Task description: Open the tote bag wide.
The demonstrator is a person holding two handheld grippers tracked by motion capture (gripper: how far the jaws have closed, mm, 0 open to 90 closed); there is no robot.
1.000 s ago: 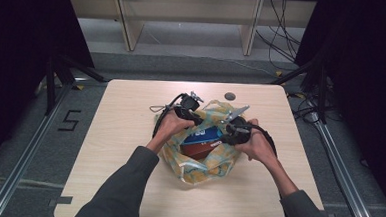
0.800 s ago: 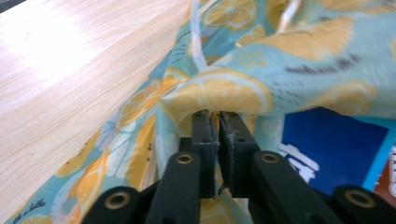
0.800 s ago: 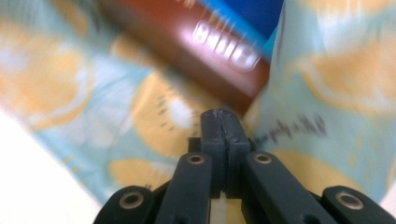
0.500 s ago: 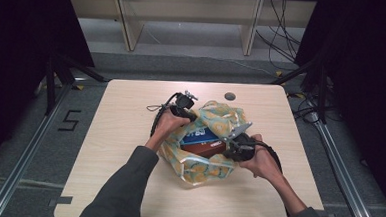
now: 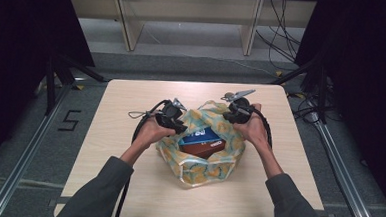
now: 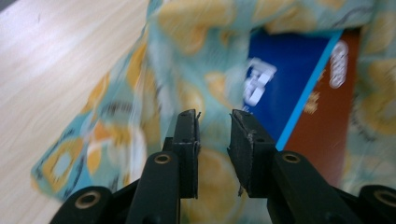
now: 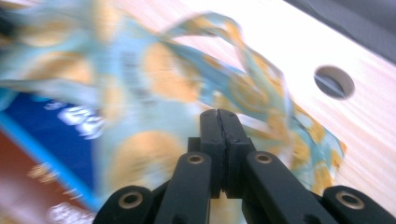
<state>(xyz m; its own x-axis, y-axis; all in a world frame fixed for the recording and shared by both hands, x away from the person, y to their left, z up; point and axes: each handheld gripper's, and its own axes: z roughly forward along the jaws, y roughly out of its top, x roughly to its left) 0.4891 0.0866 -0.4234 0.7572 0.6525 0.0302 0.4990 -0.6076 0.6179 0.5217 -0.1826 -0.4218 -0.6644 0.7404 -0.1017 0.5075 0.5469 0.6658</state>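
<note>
Now the bag (image 5: 199,151), mid-surface (image 5: 127,185) with a box (image 5: 203,140) inside, is being spread: left tool (image 6: 214,122), just reopened at its 9 o'clock rim, holds nothing, right tool (image 7: 218,116) sits pinched shut at 2 o'clock, apparently gripping cloth, so next regrip left.

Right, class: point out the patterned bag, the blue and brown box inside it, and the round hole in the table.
patterned bag (image 5: 198,164), high view, on its near front wall.
blue and brown box (image 5: 203,140), high view, on its top face.
round hole (image 7: 333,81), right gripper view, at its middle.
</note>
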